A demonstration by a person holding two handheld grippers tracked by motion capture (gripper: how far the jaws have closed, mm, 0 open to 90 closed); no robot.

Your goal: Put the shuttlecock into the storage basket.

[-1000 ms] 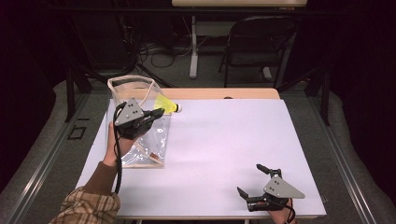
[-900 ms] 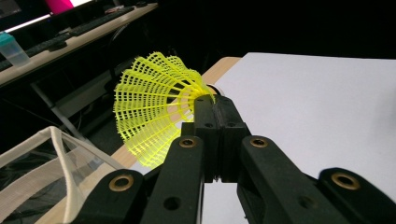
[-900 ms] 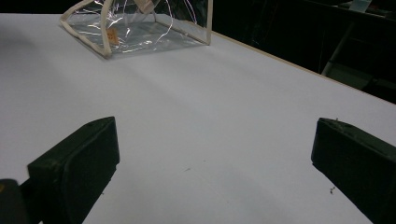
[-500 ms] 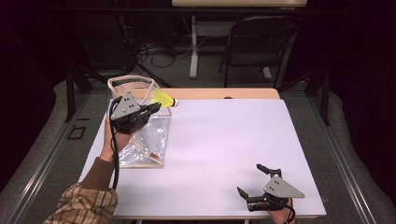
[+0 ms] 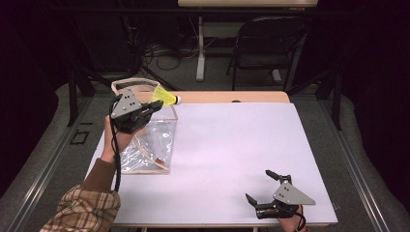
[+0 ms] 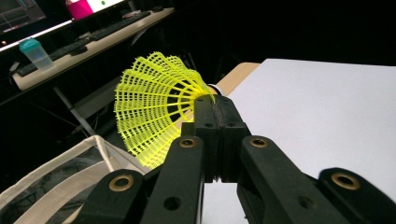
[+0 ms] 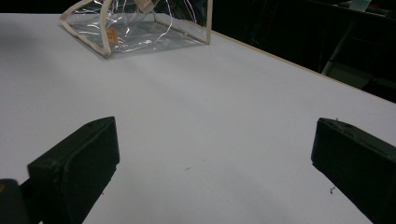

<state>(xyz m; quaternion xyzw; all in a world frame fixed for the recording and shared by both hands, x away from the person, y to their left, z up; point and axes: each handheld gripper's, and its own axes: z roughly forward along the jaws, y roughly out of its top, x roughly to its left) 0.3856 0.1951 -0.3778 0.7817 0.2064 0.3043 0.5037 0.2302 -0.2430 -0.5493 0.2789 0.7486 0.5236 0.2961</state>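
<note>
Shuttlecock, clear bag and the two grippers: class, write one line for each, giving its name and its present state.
Shuttlecock: yellow, gripped at the neck of its skirt, held in the air above the bag.
Clear bag: standing on the table, mouth open; whether anything is inside cannot be told.
Left gripper: jaws shut on the shuttlecock, raised.
Right gripper: jaws wide open, holding nothing, low at the near right of the table.

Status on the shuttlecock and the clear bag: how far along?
Done: the left tool has the yellow shuttlecock clamped at its neck and lifted off the table. In hand: it hangs above the clear bag, near the open top. Left: getting it inside and letting go. The right tool sits open at the table's near edge.
</note>
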